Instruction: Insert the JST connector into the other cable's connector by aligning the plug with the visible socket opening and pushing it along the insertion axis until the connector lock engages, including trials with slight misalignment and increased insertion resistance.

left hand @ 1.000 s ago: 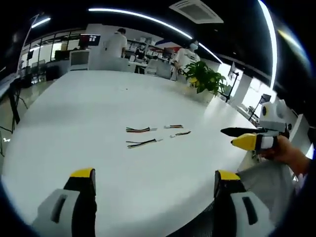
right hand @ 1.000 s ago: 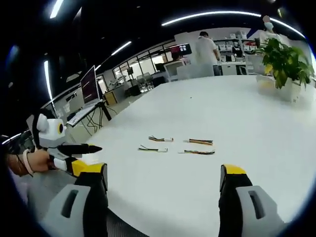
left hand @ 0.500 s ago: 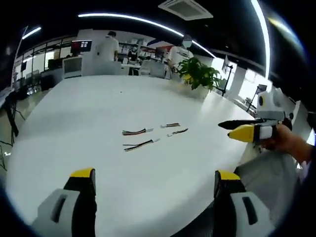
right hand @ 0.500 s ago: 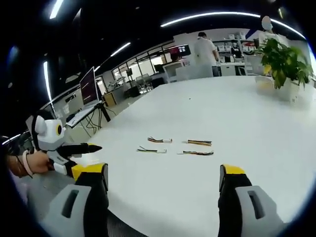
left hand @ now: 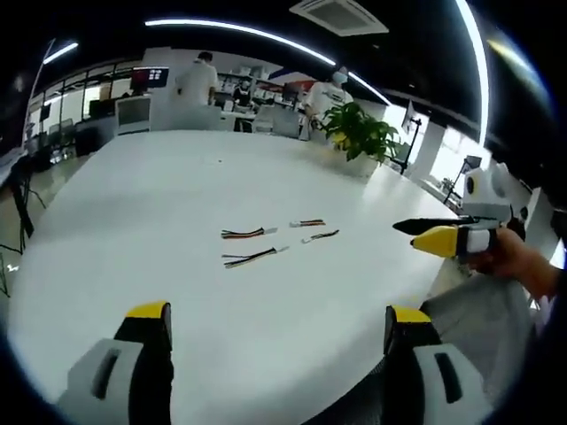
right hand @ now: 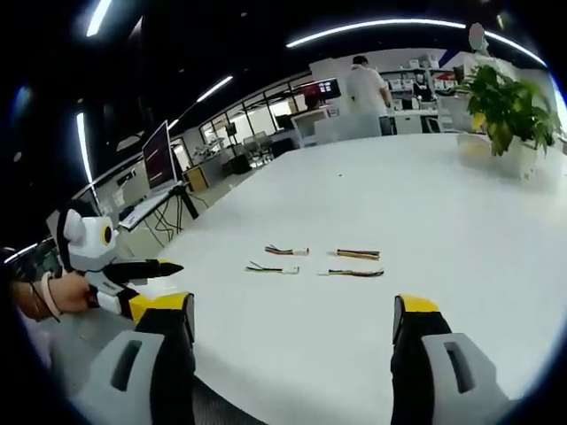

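In the left gripper view the left gripper stands wide apart over the white surface, holding nothing. Four short multicoloured cables with pale connectors lie loose mid-surface, open room all around them. The right gripper hovers past the near edge.

In the right gripper view the right gripper also gapes empty, cables ahead.
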{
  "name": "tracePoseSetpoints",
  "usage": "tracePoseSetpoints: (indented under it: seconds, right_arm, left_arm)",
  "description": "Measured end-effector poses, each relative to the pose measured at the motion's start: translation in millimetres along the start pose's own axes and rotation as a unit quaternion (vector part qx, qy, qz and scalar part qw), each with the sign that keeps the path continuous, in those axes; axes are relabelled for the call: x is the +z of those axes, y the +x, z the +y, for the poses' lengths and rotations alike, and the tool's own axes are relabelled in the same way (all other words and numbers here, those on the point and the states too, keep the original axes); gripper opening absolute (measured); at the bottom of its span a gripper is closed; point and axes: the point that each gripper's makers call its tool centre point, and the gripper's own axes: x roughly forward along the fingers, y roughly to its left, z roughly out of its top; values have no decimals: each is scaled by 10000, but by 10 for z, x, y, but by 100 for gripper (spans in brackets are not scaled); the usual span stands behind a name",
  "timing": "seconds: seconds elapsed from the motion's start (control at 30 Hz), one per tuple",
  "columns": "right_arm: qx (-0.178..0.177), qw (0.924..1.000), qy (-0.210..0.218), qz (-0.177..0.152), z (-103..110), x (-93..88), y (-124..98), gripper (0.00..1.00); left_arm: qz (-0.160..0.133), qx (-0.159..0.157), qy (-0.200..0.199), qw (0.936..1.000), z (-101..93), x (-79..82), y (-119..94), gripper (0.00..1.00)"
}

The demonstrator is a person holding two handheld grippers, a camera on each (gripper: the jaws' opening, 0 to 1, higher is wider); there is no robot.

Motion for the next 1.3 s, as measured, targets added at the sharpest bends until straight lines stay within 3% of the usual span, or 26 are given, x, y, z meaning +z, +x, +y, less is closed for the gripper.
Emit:
tracePoseSetpoints:
  seconds: [0.63,0.83,1.0,1.13,1.3]
  right_arm:
    - [-29,9999,-57,-98,1,37,-15,90]
    - [70,9995,-204,-214,59,91,-15,87]
    - [142,9994,-251,-181,75,95,-1,87]
    - [192,9995,-148,-178,49,143,-6,88]
    - [228,9988,-374,-226,-9,241,5,88]
  left_arm:
    - [-38,-55,-22,10000,-21,16,-16,98]
    - [-301,-134,116,9994,-41,149,-50,98]
    - [-276,-132,107,9995,-27,167,-77,98]
    - [-239,-227,-160,9993,-1,191,-102,98]
    - [-323,-244,-108,9991,82,295,-60,98]
